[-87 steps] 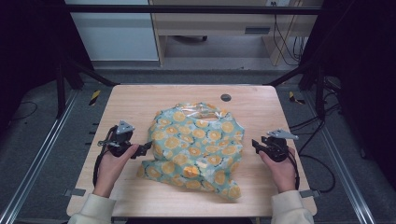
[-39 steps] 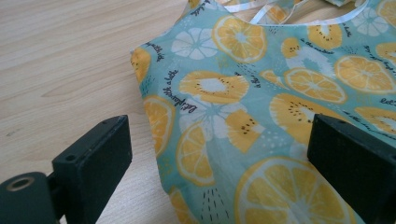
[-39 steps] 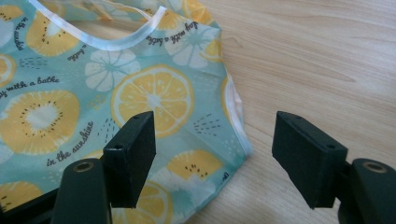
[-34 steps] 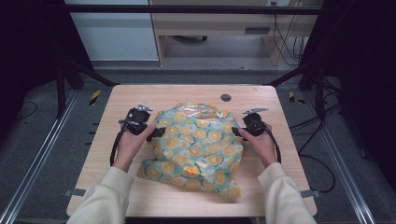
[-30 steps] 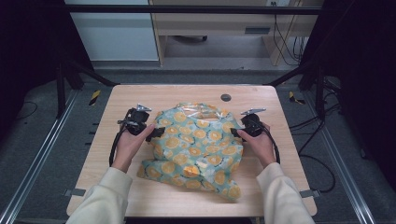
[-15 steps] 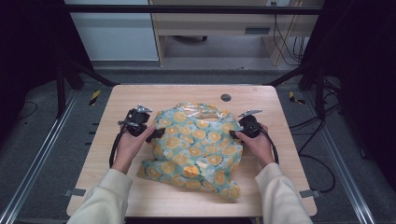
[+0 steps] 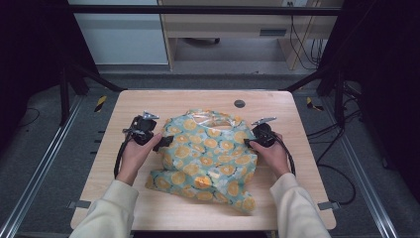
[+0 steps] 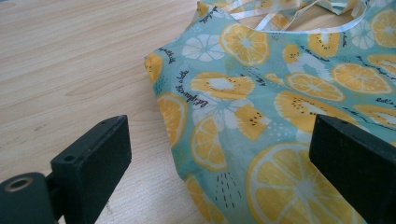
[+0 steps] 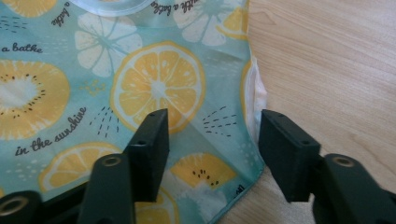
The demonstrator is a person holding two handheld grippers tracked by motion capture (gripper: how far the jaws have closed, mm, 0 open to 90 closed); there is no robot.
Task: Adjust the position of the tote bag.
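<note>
Fruit-print cloth [image 7: 208,156] lies mid table [image 7: 148,101], w/ a small dark disc [image 7: 239,103] behind it. Left gripper [image 7: 159,144] & right gripper [image 7: 249,144] both have jaws apart, straddling the cloth's side edges. Dark frame & cables [image 7: 346,129] around.

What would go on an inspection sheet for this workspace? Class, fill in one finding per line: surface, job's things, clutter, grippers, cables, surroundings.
Surface: wooden table, light grain, with a small dark round disc near its far edge.
Job's things: teal fabric printed with orange slices lies crumpled mid-table; white straps at its far end.
Clutter: nothing seen on the table.
Grippers: left gripper open, jaws straddling the fabric's left edge; right gripper open, jaws straddling its right edge.
Cables: a black cable loops from the left gripper; another from the right. More wires on the floor at right.
Surroundings: dark frame posts, grey floor, pale cabinets behind.
</note>
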